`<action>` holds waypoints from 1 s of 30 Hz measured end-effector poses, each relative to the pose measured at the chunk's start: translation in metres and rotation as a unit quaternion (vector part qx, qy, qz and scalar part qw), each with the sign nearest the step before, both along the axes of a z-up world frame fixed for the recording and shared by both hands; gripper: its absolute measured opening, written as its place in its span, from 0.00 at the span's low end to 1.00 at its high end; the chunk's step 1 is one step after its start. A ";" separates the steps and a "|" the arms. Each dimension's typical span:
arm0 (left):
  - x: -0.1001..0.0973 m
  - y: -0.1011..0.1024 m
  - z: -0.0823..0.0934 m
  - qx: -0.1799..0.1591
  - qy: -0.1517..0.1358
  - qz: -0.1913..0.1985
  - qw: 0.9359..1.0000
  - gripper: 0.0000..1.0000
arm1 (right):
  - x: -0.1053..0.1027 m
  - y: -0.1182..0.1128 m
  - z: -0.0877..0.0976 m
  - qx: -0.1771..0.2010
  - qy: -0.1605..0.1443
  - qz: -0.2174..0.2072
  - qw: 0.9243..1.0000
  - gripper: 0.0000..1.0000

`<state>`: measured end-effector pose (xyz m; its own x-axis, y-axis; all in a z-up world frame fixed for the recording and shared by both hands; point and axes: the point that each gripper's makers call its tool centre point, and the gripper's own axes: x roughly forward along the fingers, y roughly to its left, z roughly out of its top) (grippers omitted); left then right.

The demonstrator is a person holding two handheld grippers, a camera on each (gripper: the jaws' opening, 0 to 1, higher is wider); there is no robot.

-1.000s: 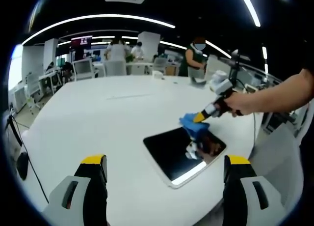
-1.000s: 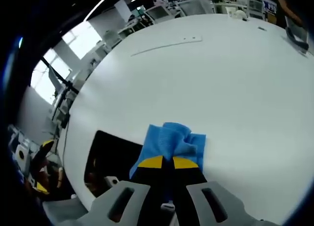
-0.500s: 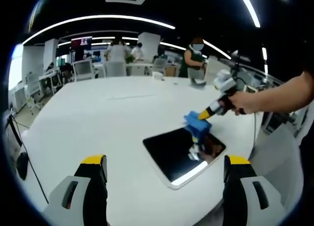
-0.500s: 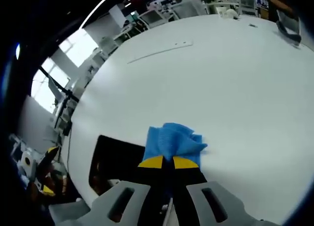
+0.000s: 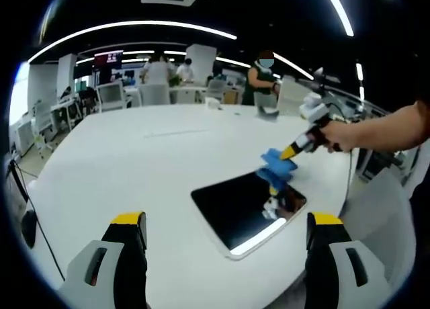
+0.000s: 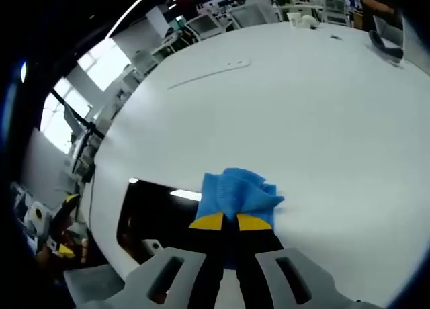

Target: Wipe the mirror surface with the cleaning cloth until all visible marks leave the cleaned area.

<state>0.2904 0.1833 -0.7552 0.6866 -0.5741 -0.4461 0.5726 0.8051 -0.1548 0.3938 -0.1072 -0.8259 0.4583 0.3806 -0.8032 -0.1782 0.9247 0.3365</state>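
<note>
Where the white counter [image 5: 134, 161] nears its edge, the mirror [image 5: 245, 208] lies flat, dark and glossy. Cleaning cloth [image 6: 236, 196]: blue, bunched, at the mirror's far corner, clamped between the right gripper [image 6: 225, 223] fingers. Right gripper [image 5: 293, 151] held by a person's hand [image 5: 336, 136]. Left gripper [image 5: 222, 222]: fingers wide apart, holding nothing, short of the mirror. Background: chairs, monitors, people standing.

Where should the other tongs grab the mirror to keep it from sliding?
Best guess: hold the mirror by its near pale edge. It lies flat on the white table, so the open left tongs should come in low from their side. The far corner is taken: the right tongs are there with the blue cloth.
</note>
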 end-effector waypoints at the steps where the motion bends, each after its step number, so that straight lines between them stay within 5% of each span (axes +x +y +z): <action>1: 0.000 0.000 0.000 0.000 0.000 0.000 1.000 0.99 | 0.000 -0.003 0.000 -0.001 0.000 -0.001 1.000 0.00; 15: 0.004 0.001 0.000 0.001 -0.001 0.002 1.000 0.99 | -0.009 -0.045 0.007 -0.006 0.006 -0.022 1.000 0.01; 30: 0.003 0.002 -0.001 0.001 0.001 0.001 1.000 0.99 | -0.013 -0.027 -0.015 -0.017 0.025 -0.005 1.000 0.01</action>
<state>0.2936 0.1851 -0.7561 0.6875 -0.5712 -0.4484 0.5703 0.8070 -0.1535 0.3810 -0.1338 -0.8405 0.4209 0.3478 -0.8378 -0.1524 0.9376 0.3126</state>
